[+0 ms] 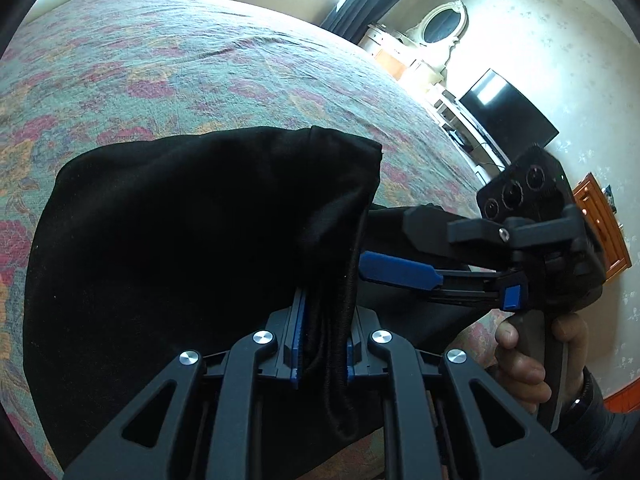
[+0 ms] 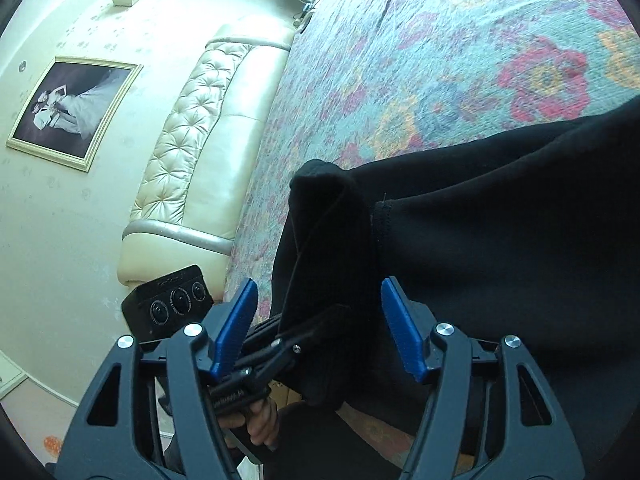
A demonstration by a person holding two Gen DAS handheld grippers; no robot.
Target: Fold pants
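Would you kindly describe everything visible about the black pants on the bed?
The black pants are plain, matte, soft-looking fabric, lying doubled over in a broad bundle on the floral bedspread. A stitched hem edge shows in the right wrist view. The left gripper is shut on a bunched, gathered edge, which hangs down between its blue pads. The right gripper is open, and a raised fold of the cloth stands between its fingers without being pressed.

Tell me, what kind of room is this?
Most likely a bedroom: a large bed under a floral bedspread, a tufted cream headboard, and a mirrored dresser by the wall.
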